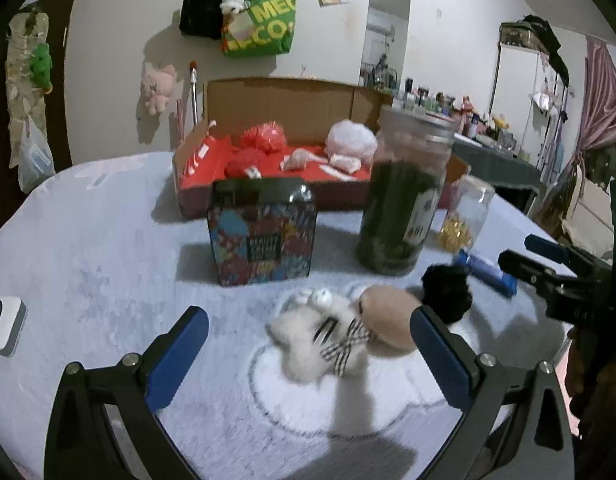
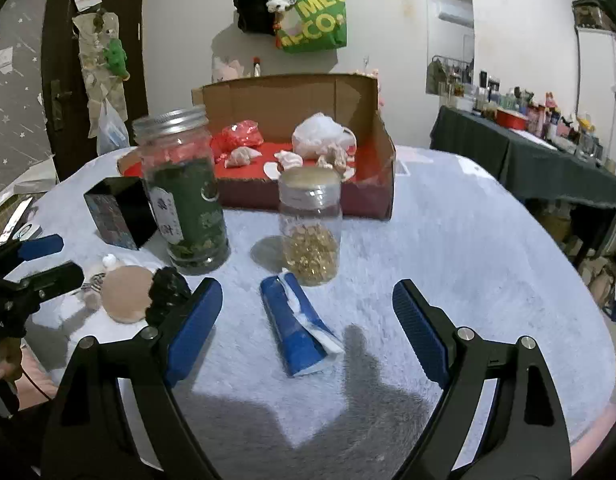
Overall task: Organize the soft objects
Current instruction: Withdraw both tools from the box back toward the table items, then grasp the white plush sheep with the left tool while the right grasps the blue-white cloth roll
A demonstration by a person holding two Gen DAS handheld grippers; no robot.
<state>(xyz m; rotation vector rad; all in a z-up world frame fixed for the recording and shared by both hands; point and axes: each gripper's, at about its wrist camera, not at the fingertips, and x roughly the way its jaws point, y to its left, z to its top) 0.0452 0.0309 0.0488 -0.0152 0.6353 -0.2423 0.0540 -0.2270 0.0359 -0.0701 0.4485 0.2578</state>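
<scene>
A white fluffy plush with a checked bow lies on the pale blue fleece cloth. A tan round puff and a black fuzzy piece lie to its right. My left gripper hovers over the plush, open, its blue pads apart from it. In the right wrist view a blue and white soft pack lies ahead between the fingers of my right gripper, which is open and touches nothing. The puff and black piece sit to its left, near the left gripper.
A cardboard box with a red lining holds bags and shells at the back. In front stand a patterned tin, a tall jar of green stuff and a small jar of gold bits. A white device lies far left.
</scene>
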